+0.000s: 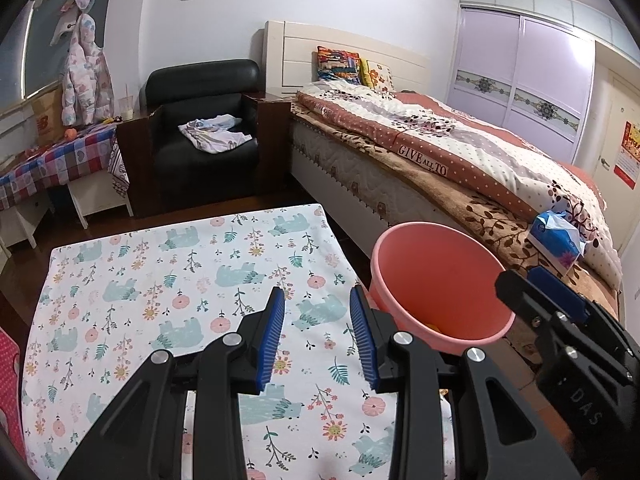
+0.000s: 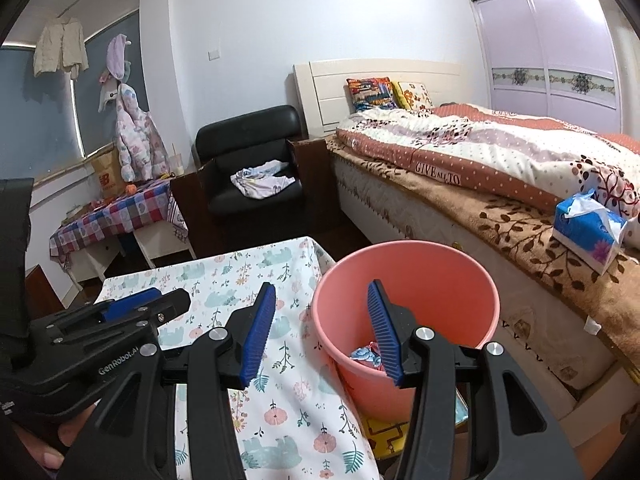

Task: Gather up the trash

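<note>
My left claw (image 1: pixel 318 332) hangs over the table, jaws partly apart with only patterned cloth showing between the blue pads, so it holds nothing. My right claw (image 2: pixel 320 330) is further right, poised at the near rim of the pink bin (image 2: pixel 472 280); its jaws are also spread and empty, the left pad over the cloth and the right pad over the bin's mouth.

The trash I can make out lies at the bottom of the bin: a crumpled scrap (image 2: pixel 366 354) in blue and pink, partly hidden behind my right pad. I judge it light, soft and easily crushed, probably wrapper or tissue, so a gentle pinch on any raised fold would lift it. No loose litter shows on the table, so the collecting looks largely done. The bin itself seems thin, stiff plastic, light, and best gripped by its rim.

The table (image 1: pixel 120 280) is covered with a white cloth printed with bears and flowers; it lies flat but could drag or wrinkle under a pad. On the far left is a checked-cloth side table (image 1: pixel 60 160), then a black armchair (image 1: pixel 200 120) with a garment on its seat. Right of it runs a bed (image 1: pixel 440 152) with a tissue pack (image 2: pixel 588 232) at its near edge, and a lilac wardrobe (image 1: pixel 520 72) beyond.
</note>
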`<state>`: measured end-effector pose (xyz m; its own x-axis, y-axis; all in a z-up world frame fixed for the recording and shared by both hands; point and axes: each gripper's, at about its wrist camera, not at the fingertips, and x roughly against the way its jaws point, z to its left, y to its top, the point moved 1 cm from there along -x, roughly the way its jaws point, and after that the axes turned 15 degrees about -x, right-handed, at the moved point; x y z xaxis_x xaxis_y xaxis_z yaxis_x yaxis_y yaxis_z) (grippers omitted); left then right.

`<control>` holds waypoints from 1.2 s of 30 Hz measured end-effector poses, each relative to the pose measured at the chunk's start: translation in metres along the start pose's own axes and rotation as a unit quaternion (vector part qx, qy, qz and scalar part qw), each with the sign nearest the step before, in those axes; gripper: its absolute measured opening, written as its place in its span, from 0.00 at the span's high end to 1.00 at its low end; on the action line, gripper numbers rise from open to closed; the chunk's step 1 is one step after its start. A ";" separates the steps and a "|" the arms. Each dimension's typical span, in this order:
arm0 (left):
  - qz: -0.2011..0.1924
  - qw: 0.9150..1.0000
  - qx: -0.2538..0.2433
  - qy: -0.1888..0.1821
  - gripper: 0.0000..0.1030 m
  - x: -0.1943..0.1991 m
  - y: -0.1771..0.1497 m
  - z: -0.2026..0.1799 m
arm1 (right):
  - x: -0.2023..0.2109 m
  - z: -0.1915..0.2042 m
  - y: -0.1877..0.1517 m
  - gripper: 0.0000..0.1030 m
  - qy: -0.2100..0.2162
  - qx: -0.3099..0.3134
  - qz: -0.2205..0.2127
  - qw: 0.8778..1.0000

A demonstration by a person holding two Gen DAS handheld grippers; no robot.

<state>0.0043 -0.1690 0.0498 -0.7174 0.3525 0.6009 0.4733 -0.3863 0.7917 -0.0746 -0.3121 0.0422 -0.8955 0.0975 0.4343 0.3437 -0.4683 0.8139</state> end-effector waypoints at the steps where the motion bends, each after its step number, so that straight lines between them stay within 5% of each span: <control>1: 0.000 1.000 0.001 0.001 0.68 0.001 -0.001 0.002 | 0.001 0.000 0.000 0.53 0.000 0.000 -0.002 1.000; 36: 0.008 0.999 0.026 0.039 0.68 0.001 -0.010 0.024 | 0.004 0.016 -0.006 0.53 -0.002 0.010 0.001 1.000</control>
<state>0.0108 -0.1442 0.0450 -0.7459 0.2779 0.6053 0.5101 -0.3460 0.7874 -0.0754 -0.2945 0.0451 -0.8939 0.0996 0.4371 0.3513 -0.4502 0.8209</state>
